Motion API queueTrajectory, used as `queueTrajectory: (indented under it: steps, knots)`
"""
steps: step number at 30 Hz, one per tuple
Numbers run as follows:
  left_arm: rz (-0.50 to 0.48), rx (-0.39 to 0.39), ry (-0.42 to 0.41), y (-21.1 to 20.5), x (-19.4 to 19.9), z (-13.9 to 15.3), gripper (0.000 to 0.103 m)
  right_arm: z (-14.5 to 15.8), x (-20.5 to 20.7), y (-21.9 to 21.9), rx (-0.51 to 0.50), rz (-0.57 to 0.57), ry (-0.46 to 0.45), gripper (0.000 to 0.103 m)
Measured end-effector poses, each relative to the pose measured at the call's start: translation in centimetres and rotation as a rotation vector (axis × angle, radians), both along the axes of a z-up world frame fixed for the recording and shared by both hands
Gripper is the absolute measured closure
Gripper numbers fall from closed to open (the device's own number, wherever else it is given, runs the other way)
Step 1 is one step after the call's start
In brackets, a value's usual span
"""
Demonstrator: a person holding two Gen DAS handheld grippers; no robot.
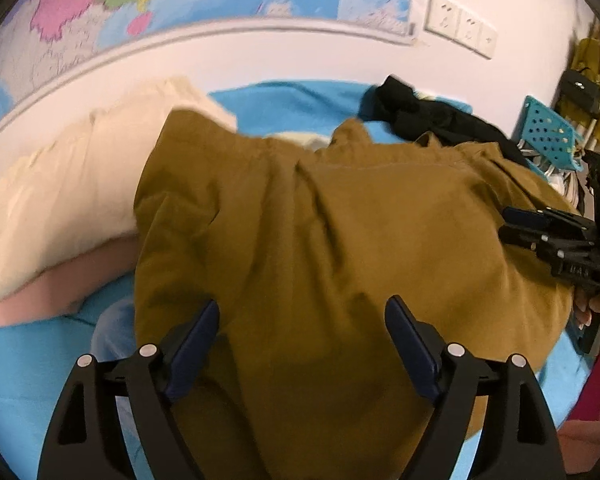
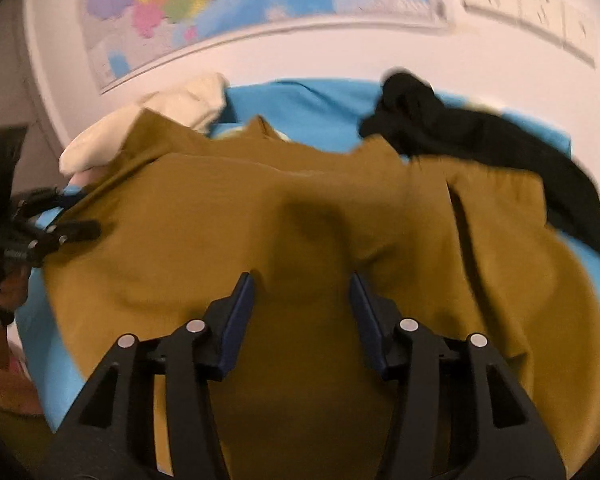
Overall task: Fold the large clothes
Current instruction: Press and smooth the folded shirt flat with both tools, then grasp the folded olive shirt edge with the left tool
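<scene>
Above the mustard garment [image 1: 320, 240], both grippers tilt downward, left gripper [image 1: 302, 312] fingers wide, right gripper [image 2: 302, 284] fingers half-spread, gripping nothing.

The large mustard-brown cloth garment [image 1: 340, 248] lies spread and rumpled over the blue-covered surface [image 1: 28, 360], soft creases running from its far edge toward the near side. Its far-left corner overlaps a cream folded cloth [image 1: 60, 200]. A crumpled black garment [image 2: 480, 140] lies at its far-right edge.
</scene>
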State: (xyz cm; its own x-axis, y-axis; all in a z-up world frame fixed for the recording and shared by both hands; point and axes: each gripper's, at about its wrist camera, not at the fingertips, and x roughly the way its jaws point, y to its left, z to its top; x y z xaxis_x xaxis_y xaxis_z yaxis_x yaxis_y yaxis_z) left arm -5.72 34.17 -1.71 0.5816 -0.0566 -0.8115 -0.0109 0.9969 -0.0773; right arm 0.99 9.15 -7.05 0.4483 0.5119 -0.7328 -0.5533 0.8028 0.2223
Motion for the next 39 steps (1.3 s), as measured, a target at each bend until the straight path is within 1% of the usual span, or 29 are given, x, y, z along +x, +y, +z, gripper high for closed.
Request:
queueTrajectory:
  steps: [3, 6, 8, 10, 12, 14, 16, 18, 19, 21, 24, 26, 27, 28, 29, 31, 33, 35, 39]
  knots:
    - [0.01, -0.016, 0.001, 0.5, -0.3, -0.5, 0.02, 0.6, -0.4, 0.2, -0.012, -0.015, -0.011, 0.055]
    - [-0.003, -0.021, -0.026, 0.4, -1.2, 0.2, 0.02, 1.9, -2.0, 0.1, 0.001, -0.016, -0.039, 0.055]
    - [-0.015, -0.036, -0.044, 0.5, -2.0, 0.6, 0.02, 3.0, -2.8, 0.1, 0.026, 0.016, -0.067, 0.053]
    - [-0.036, -0.058, -0.061, 0.6, -2.9, 1.0, 0.02, 4.3, -4.6, 0.8, 0.061, 0.083, -0.101, 0.049]
    - [-0.046, -0.085, -0.07, 0.8, -3.8, 1.0, 0.02, 4.7, -6.0, 2.0, 0.065, 0.159, -0.114, 0.048]
    - [-0.045, -0.07, -0.062, 0.8, -4.1, 0.5, 0.02, 4.3, -7.1, 3.4, 0.05, 0.229, -0.118, 0.047]
    - [-0.028, -0.066, -0.034, 1.0, -3.9, -0.3, 0.02, 2.8, -7.3, 4.8, 0.012, 0.26, -0.088, 0.047]
    - [-0.021, -0.072, -0.033, 1.0, -3.8, -0.7, 0.02, 1.2, -6.6, 5.1, -0.008, 0.243, -0.046, 0.047]
    - [-0.019, -0.072, -0.034, 1.0, -3.8, -0.7, 0.018, 0.5, -6.2, 4.9, 0.003, 0.229, -0.018, 0.047]
    - [-0.003, -0.081, -0.035, 1.0, -3.9, -0.7, 0.018, 0.5, -5.7, 4.5, 0.034, 0.198, 0.011, 0.048]
    - [0.002, -0.074, -0.053, 0.9, -4.7, -0.2, 0.018, 1.8, -6.4, 4.4, 0.002, 0.183, -0.037, 0.046]
    - [0.01, -0.081, -0.067, 1.1, -5.3, 0.1, 0.016, 2.8, -6.9, 4.2, 0.036, 0.198, -0.053, 0.044]
    - [0.01, -0.085, -0.075, 1.2, -5.6, 0.3, 0.015, 3.6, -7.6, 4.3, 0.046, 0.217, -0.076, 0.042]
    - [0.015, -0.096, -0.089, 1.4, -6.1, 0.5, 0.013, 4.2, -8.3, 4.6, 0.047, 0.245, -0.098, 0.036]
    - [0.02, -0.106, -0.093, 1.5, -6.4, 0.7, 0.013, 4.7, -9.1, 5.2, 0.046, 0.279, -0.115, 0.033]
    - [0.032, -0.119, -0.102, 1.8, -7.2, 0.9, 0.013, 5.1, -10.4, 6.4, 0.027, 0.337, -0.145, 0.033]
    - [0.047, -0.129, -0.106, 2.1, -8.0, 1.0, 0.012, 5.1, -11.7, 7.9, -0.003, 0.403, -0.172, 0.029]
    - [0.061, -0.139, -0.102, 2.4, -8.8, 1.0, 0.011, 4.5, -13.0, 9.5, -0.06, 0.456, -0.209, 0.026]
    - [0.083, -0.172, -0.079, 2.9, -10.2, 0.5, 0.011, 2.9, -14.2, 11.5, -0.162, 0.517, -0.254, 0.025]
